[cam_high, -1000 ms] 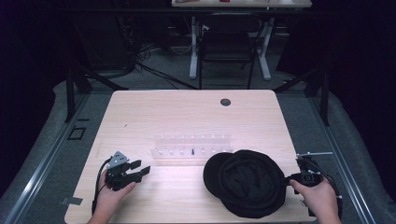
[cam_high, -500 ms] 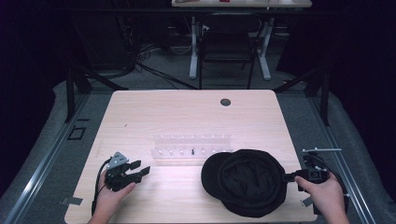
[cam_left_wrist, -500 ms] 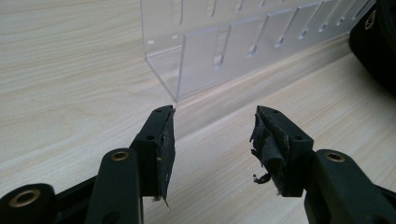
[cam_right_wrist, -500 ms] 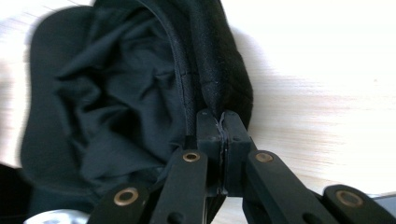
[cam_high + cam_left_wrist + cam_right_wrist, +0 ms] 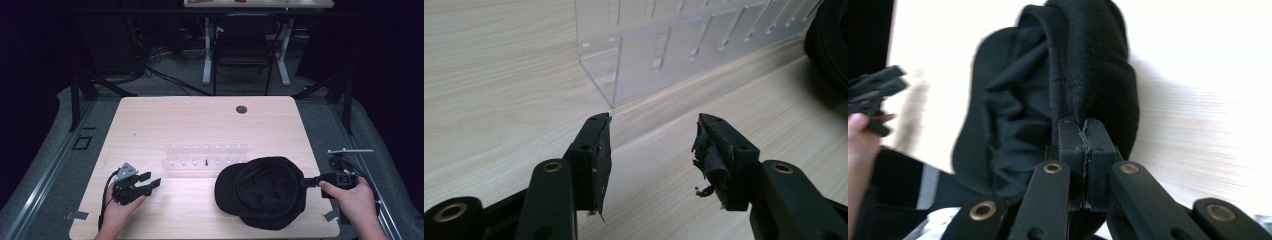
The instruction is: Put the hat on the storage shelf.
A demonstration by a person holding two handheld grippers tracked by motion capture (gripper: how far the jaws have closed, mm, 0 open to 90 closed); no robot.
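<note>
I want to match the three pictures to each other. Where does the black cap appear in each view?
High view: the black cap lies at the lower right of the table, its right rim clamped by the right gripper.
Left gripper view: a dark curved edge of the cap at the upper right corner.
Right gripper view: the cap fills the centre, pinched between the shut jaws.
Shared landmark: the clear plastic rack, also in the left gripper view.

text: none legible | labels: none | numbers: none

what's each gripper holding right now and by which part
The right gripper is shut on the black fabric cap, pinching its right rim. The left gripper stands open, holding nothing.
</note>
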